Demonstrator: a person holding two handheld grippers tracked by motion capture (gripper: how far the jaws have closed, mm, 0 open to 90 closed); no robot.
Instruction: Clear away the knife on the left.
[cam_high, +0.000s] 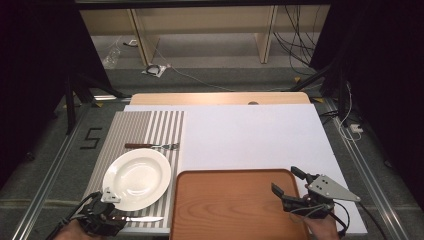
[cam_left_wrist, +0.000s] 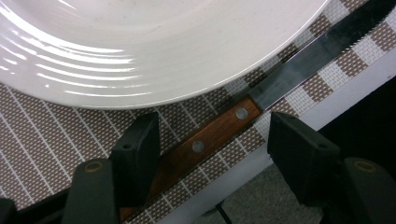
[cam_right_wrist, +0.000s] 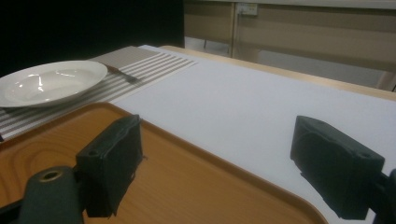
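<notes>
- The left gripper (cam_left_wrist: 212, 140) hangs over the knife (cam_left_wrist: 261, 93), jaws spread wide on either side of its wooden handle, gripping nothing.
- The knife lies on the striped mat (cam_high: 127, 127), just beside the near rim of the plate (cam_high: 137, 178), blade pointing toward the tray (cam_high: 235, 205).
- The right gripper (cam_high: 292, 182) hovers over the tray's far right corner, jaws apart and empty.
- A fork (cam_high: 152, 146) lies on the mat beyond the plate.
</notes>
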